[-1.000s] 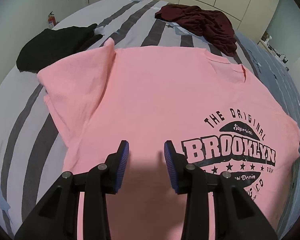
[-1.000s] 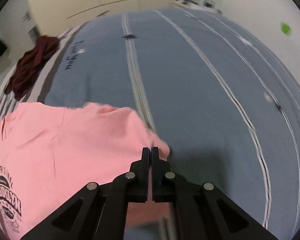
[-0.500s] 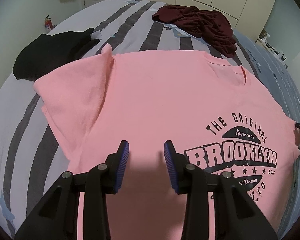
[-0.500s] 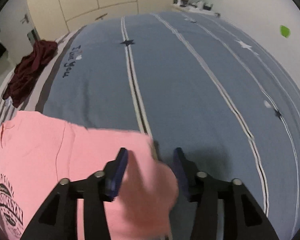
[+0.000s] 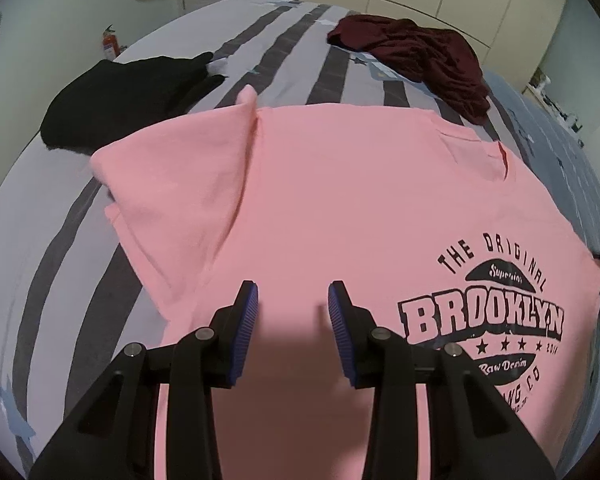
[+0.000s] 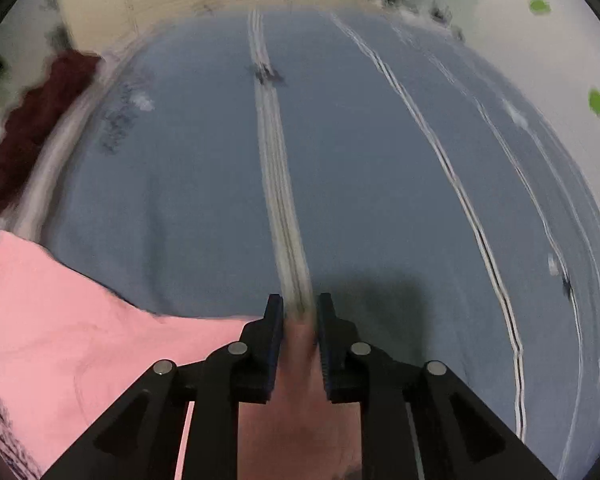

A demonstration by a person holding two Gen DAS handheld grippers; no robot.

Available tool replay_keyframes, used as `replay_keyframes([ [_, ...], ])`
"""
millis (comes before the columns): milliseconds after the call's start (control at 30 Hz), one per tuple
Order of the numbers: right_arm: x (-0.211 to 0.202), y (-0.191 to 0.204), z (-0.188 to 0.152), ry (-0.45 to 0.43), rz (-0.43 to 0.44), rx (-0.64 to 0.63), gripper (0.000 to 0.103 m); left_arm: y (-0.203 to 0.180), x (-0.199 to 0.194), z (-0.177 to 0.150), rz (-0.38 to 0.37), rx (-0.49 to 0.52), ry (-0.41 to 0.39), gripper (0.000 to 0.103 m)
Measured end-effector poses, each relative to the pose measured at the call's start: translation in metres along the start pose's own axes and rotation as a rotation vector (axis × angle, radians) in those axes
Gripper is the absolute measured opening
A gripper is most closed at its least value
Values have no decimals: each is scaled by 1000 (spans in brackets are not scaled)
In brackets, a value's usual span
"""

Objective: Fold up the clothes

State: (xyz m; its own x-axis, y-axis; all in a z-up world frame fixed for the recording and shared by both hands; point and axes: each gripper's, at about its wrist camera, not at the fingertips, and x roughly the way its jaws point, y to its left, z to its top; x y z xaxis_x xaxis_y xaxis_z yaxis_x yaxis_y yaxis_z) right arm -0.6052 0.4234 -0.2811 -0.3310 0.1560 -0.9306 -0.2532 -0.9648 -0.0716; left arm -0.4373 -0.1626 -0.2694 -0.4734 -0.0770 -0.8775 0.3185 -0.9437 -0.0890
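Note:
A pink T-shirt with a black BROOKLYN print lies face up on the bed, its left sleeve folded over the body. My left gripper is open and empty, hovering over the shirt's lower middle. In the right wrist view the shirt's edge lies at the lower left. My right gripper has its jaws a small gap apart over that pink edge, with pink fabric showing between and behind the fingers; the frame is motion-blurred.
A black garment lies at the bed's far left and a crumpled maroon garment at the far side, also in the right wrist view. The blue striped bedsheet stretches to the right. Wardrobe doors stand behind the bed.
My right gripper was shut on the shirt's edge, opened wide, and now its jaws have narrowed again while it moved. The left gripper stayed open and drifted slightly over the shirt.

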Motion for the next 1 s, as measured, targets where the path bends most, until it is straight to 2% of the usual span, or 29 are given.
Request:
replay_keyframes([
  [33, 5, -12, -2, 30, -10, 48, 15, 0, 0, 0, -1, 0, -1, 33],
  [133, -2, -40, -20, 23, -20, 89, 15, -1, -1, -1, -7, 7, -3, 33],
  [300, -44, -61, -68, -70, 132, 88, 18, -2, 2, -5, -11, -7, 9, 33],
  [367, -55, -52, -93, -83, 184, 65, 18, -4, 3, -7, -13, -3, 15, 33],
  [467, -55, -42, -122, -64, 204, 6, 22, -9, 3, -10, -17, 9, 22, 33],
  [533, -41, -36, -119, -46, 179, -16, 25, -11, 2, -11, -20, 21, 24, 33],
  [700, -19, -33, -104, -10, 202, 64, 24, -14, 0, -11, -25, 33, 24, 33],
  [733, -21, -34, -103, -9, 213, 71, 12, -14, -1, -12, -27, 30, 24, 33],
  [800, -31, -39, -101, -10, 234, 86, 7, -14, -3, -13, -30, 24, 22, 33],
  [933, -72, -57, -112, -60, 213, 101, 6, -13, -7, -16, -36, 17, 21, 33],
  [1000, -85, -69, -118, -52, 214, 128, 6, -14, -7, -17, -39, 18, 27, 33],
])
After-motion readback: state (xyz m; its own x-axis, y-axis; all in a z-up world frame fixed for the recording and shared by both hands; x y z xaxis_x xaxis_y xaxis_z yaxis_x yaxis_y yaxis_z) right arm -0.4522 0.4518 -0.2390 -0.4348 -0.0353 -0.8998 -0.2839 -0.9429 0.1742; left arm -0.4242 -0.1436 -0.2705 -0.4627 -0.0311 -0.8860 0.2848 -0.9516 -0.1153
